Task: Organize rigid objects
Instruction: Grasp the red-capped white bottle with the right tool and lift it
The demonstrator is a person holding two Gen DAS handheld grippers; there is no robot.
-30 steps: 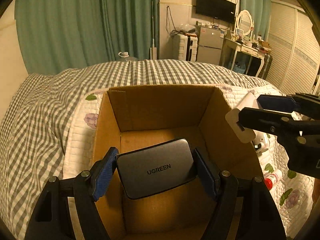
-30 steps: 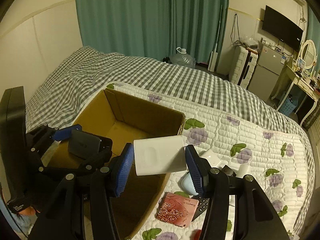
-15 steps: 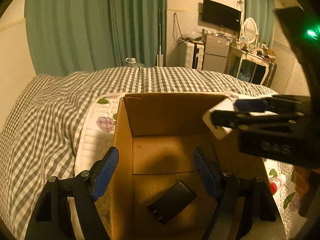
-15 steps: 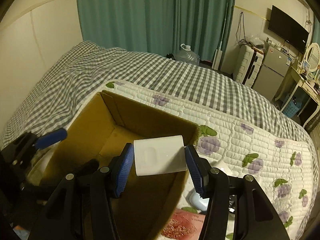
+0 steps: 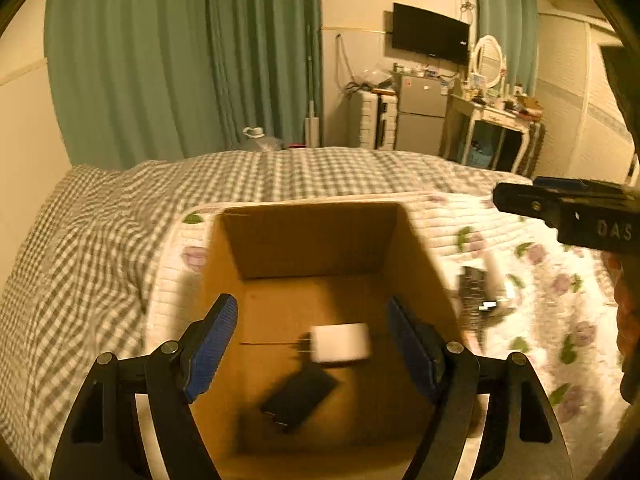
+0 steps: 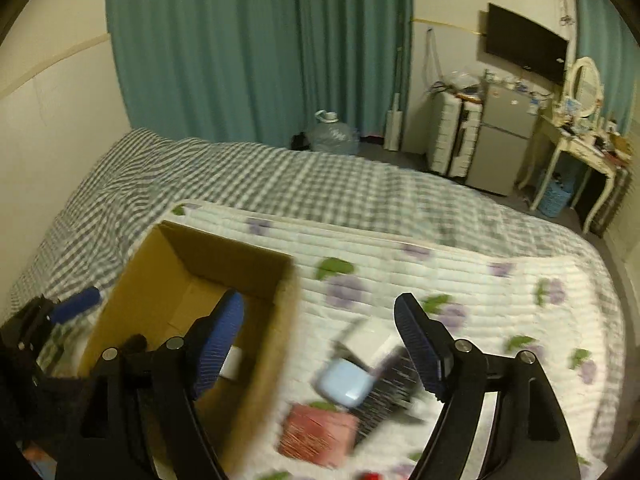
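An open cardboard box (image 5: pixel 312 236) (image 6: pixel 132 304) stands on the bed. Inside it lie a white charger (image 5: pixel 340 343) and a dark power bank (image 5: pixel 298 398). My left gripper (image 5: pixel 310 344) is open and empty above the box. My right gripper (image 6: pixel 320 344) is open and empty, to the right of the box over the quilt; it shows at the right in the left wrist view (image 5: pixel 568 212). On the quilt lie a light blue case (image 6: pixel 346 382), a white object (image 6: pixel 370 342), a dark remote (image 6: pixel 384 392) and a pink box (image 6: pixel 318 434).
The bed has a grey checked blanket (image 6: pixel 248 176) and a white flowered quilt (image 6: pixel 440 280). Green curtains (image 6: pixel 260 52), a water jug (image 6: pixel 334 136), a small fridge (image 6: pixel 500 148) and a dressing table (image 6: pixel 580 148) stand beyond the bed.
My left gripper let go of the power bank into the box. My right gripper let go of the white charger, which now lies in the box, and moved right over the quilt.
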